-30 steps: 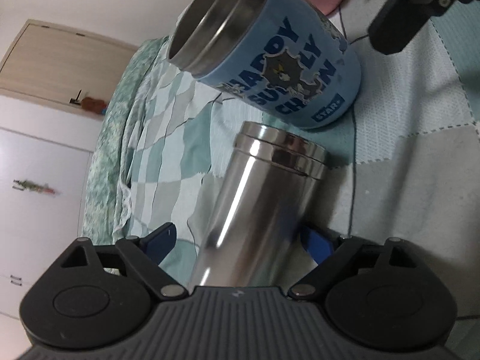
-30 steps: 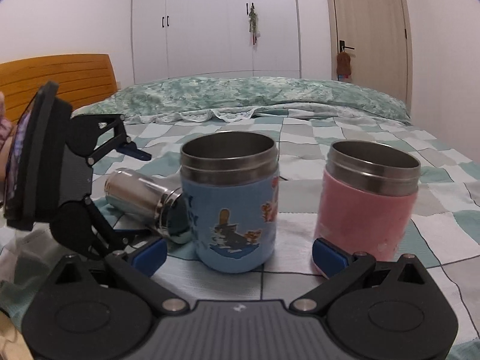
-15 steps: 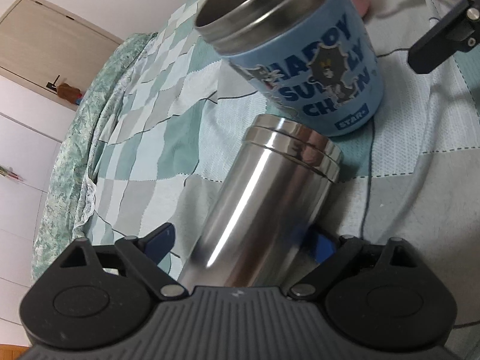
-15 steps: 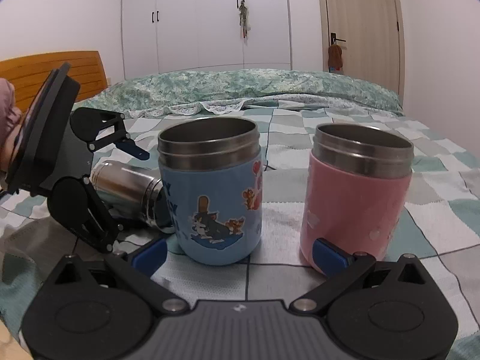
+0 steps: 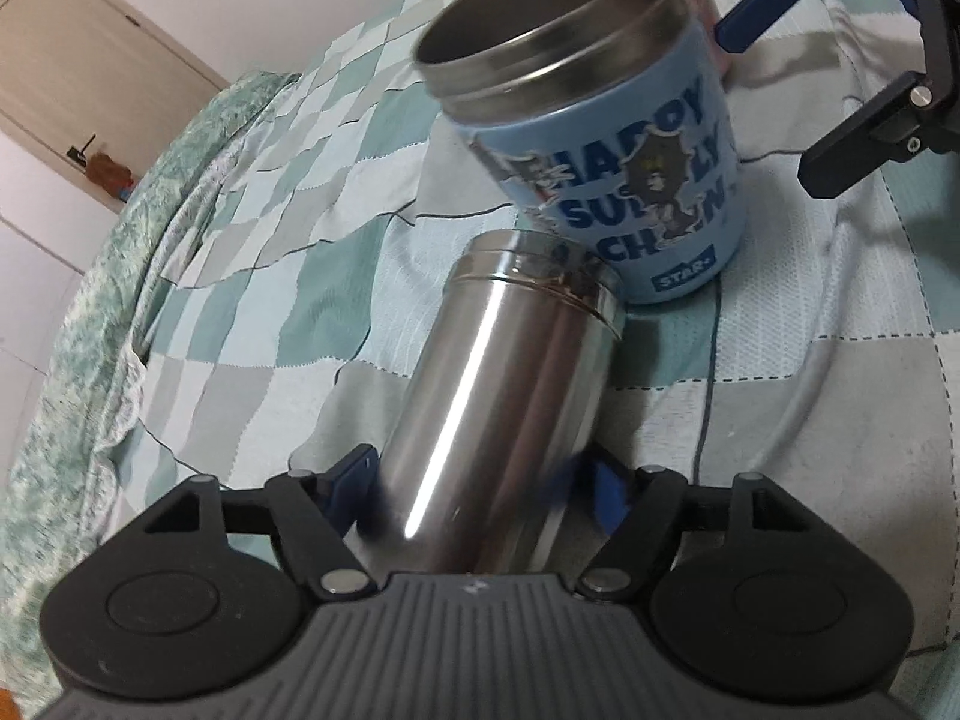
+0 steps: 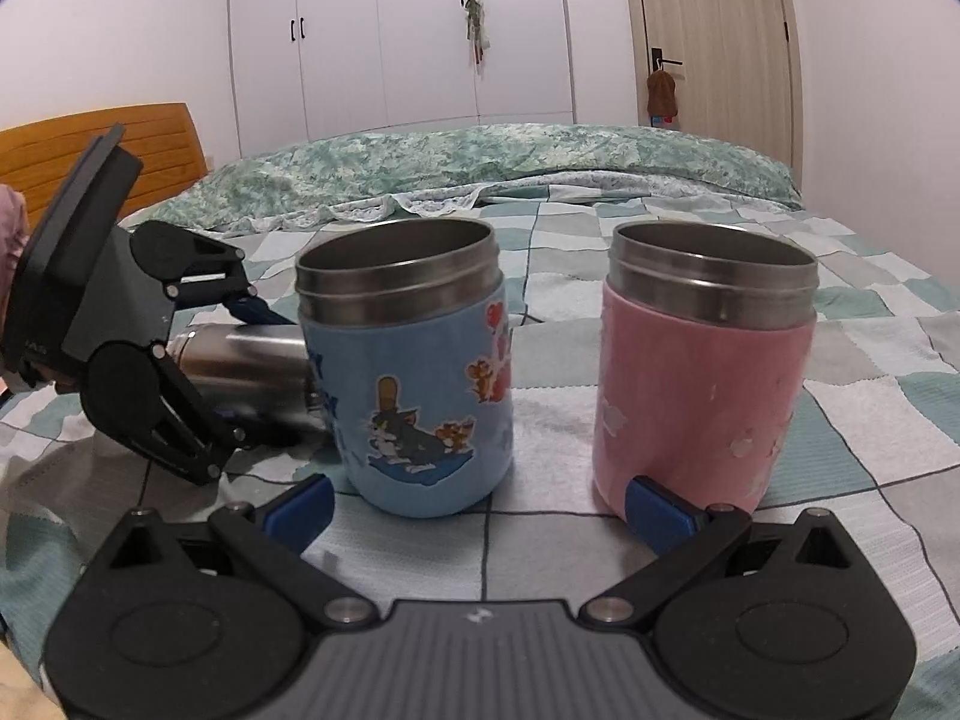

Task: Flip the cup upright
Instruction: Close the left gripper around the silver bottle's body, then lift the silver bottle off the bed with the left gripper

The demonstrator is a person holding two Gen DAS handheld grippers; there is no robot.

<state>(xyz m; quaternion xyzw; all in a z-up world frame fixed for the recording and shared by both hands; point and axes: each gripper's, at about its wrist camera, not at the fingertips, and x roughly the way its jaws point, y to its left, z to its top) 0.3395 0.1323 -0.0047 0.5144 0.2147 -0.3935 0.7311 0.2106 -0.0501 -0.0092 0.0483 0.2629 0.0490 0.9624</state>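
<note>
A plain steel cup (image 5: 504,396) lies on its side on the checked bedspread, its mouth toward the blue cup. My left gripper (image 5: 480,492) is shut on the steel cup, blue pads on both sides of its body. In the right wrist view the steel cup (image 6: 252,366) shows behind the blue cup, with the left gripper (image 6: 240,360) around it. My right gripper (image 6: 480,507) is open and empty, low in front of the blue and pink cups.
A blue cartoon cup (image 6: 414,372) and a pink cup (image 6: 702,372) stand upright side by side on the bedspread (image 6: 600,240). The blue cup (image 5: 600,138) stands right at the steel cup's mouth. A wooden headboard (image 6: 90,144) is at left; wardrobe and door stand behind.
My left gripper has rolled with the steel cup in it, so the bed looks more level. My right gripper has moved closer to the two upright cups.
</note>
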